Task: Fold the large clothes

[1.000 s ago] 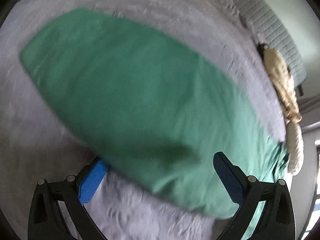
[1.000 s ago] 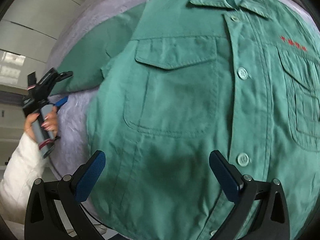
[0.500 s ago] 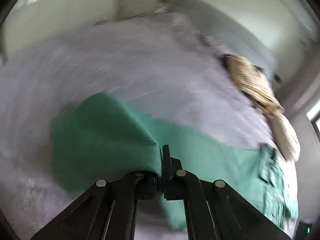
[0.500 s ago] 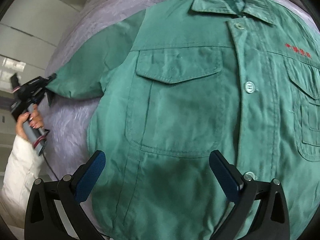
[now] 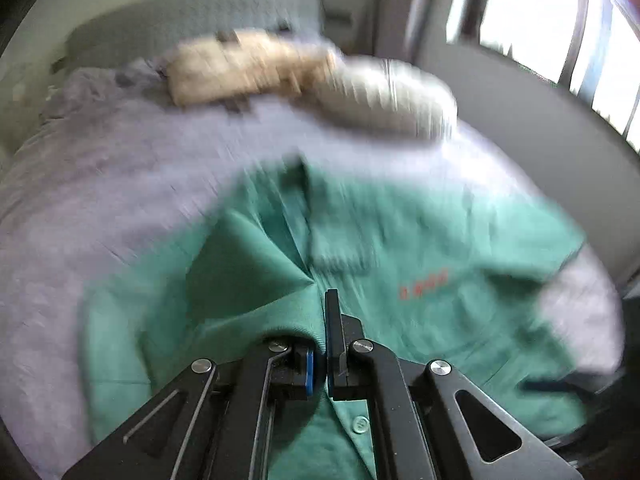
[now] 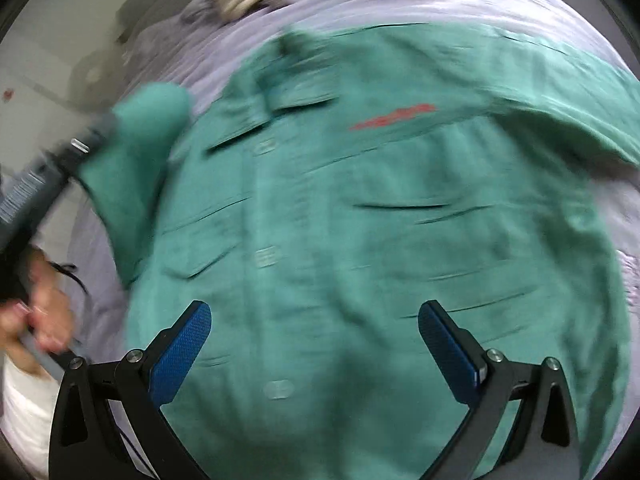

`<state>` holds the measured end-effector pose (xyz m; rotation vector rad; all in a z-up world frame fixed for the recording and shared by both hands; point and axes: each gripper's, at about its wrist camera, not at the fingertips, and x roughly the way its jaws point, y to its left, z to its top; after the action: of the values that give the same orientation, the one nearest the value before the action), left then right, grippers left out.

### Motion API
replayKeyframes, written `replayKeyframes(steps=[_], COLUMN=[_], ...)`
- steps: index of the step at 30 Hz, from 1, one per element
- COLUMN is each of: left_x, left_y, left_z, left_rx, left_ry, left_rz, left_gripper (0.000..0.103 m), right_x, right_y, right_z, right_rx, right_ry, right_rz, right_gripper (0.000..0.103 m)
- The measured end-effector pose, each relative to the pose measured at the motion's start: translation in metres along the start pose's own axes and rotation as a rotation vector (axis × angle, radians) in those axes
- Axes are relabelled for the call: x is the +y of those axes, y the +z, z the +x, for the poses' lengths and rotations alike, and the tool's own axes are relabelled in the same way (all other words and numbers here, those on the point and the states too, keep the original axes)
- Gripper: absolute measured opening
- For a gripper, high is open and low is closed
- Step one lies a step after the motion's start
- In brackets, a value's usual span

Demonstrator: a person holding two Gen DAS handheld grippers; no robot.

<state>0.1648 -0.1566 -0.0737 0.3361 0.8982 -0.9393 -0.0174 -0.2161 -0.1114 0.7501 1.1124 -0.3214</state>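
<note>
Sleeve (image 5: pixel 240 280) now over one shirt (image 6: pixel 360 220)

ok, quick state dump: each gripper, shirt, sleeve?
left gripper: shut on the sleeve
right gripper: open, empty, above the shirt front
green shirt: face up on the bed, buttoned
sleeve: lifted, partly over the shirt

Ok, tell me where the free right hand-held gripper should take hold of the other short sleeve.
Probably at the hem of the flat sleeve, coming from the shirt's outer side. That edge lies spread and loose on the bedcover, so the open right hand-held gripper can pinch one layer.
</note>
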Motion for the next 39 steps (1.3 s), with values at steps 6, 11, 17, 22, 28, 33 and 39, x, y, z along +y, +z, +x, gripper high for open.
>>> replayKeyframes(steps=[6,11,17,22,28,33,39], left_x=[-0.041,-0.040,0.025,0.093,0.149,0.179,0.182], left_y=[-0.051,-0.065,-0.081,-0.121,-0.143,-0.169,-0.176], left_z=[0.049,-0.002,-0.071,-0.074,-0.072,-0.055,-0.059], left_rx=[0.126,0.076,0.001,0.156,0.090,0.132,0.129], left_ry=[0.114,0.107,0.281,0.312,0.199,0.250,0.255], left_rz=[0.140,0.183,0.013,-0.208,-0.585,-0.685,-0.636], left_gripper=[0.048,0.095,0.095,0.095,0.095,0.095,0.095], right_x=[-0.061,-0.062,0.011,0.102,0.197,0.217,0.153], right_y=[0.006,0.023,0.062,0.077,0.074,0.060,0.104], right_z=[0.001,-0.005,-0.008,0.036,0.131,0.183,0.105], right_rx=[0.015,-0.026,-0.108,-0.071,-0.015,-0.050,-0.158], right_ry=[-0.054,-0.071,0.010,0.111,0.050,-0.228,0.005], right_rz=[0.073,0.039,-0.153,-0.332,-0.493,-0.626,-0.405], right_gripper=[0.103,0.103,0.103,0.103,0.103,0.073,0.018])
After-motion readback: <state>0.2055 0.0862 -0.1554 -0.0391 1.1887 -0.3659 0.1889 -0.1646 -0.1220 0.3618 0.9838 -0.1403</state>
